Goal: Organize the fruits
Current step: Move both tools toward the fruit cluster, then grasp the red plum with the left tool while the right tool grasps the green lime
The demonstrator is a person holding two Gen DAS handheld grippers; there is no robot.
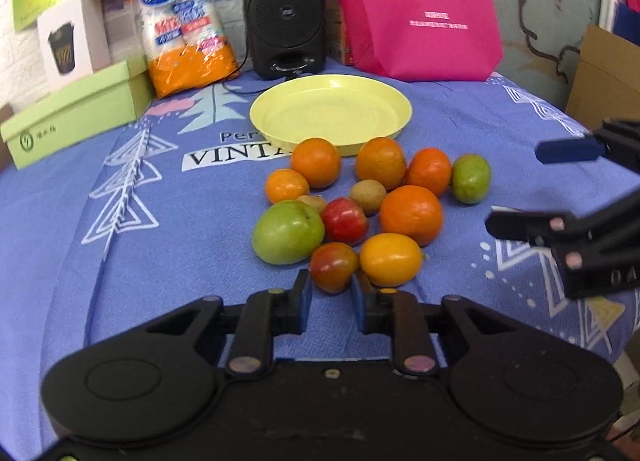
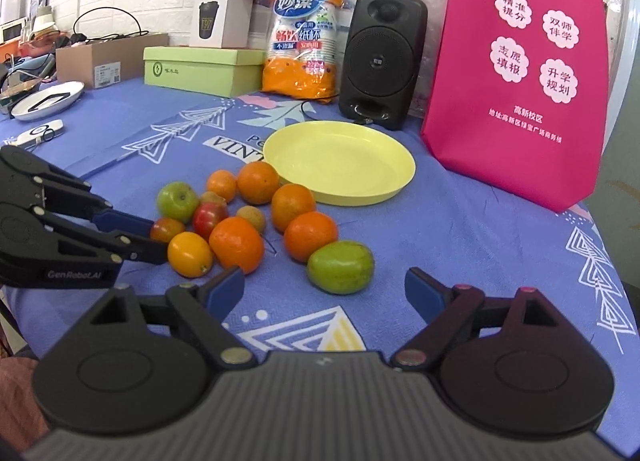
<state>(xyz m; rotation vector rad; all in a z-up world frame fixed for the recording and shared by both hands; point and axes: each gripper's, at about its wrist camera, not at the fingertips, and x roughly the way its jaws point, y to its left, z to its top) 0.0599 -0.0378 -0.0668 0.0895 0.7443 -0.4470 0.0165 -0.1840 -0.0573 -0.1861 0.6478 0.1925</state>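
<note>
Your left gripper (image 1: pixel 331 293) sits low over the cloth, fingers narrowed to a small gap, blue pads (image 1: pixel 305 297) flanking the near red-green fruit; contact can't be confirmed. Your right gripper (image 2: pixel 325 288) hangs with fingers spread wide, holding nothing, tips level and pointing forward.
</note>
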